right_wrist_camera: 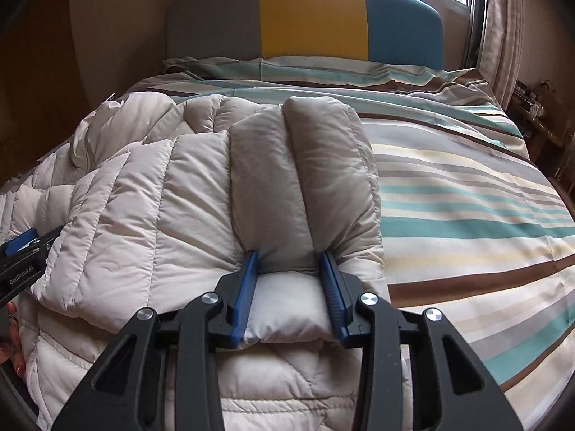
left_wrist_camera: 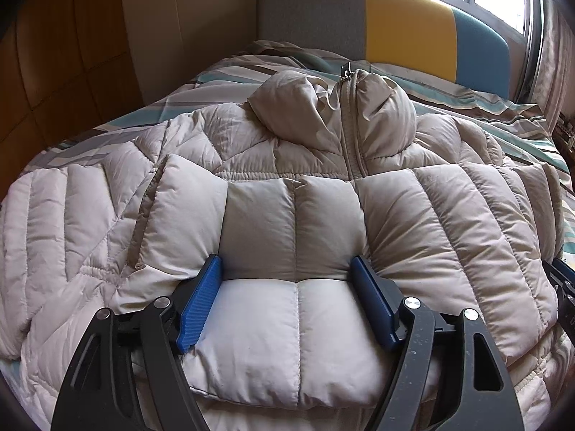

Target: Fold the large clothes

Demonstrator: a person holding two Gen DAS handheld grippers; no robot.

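A pale beige quilted puffer jacket (left_wrist_camera: 273,151) lies zipped on the striped bed, collar toward the headboard. Its lower part is folded up over the chest. My left gripper (left_wrist_camera: 287,269) is shut on the folded hem section, the puffy fabric bulging between its blue pads (left_wrist_camera: 201,298). In the right wrist view the jacket (right_wrist_camera: 143,194) fills the left half, and my right gripper (right_wrist_camera: 289,262) is shut on the right end of the same folded hem, fabric squeezed between its blue pads (right_wrist_camera: 248,287). The left gripper's body (right_wrist_camera: 25,251) shows at that view's left edge.
The striped duvet (right_wrist_camera: 467,197) covers the bed to the right of the jacket. A grey, yellow and blue headboard (left_wrist_camera: 406,21) stands at the far end under a window. A wooden wardrobe (left_wrist_camera: 54,54) is at the left, curtains and a side table at the right.
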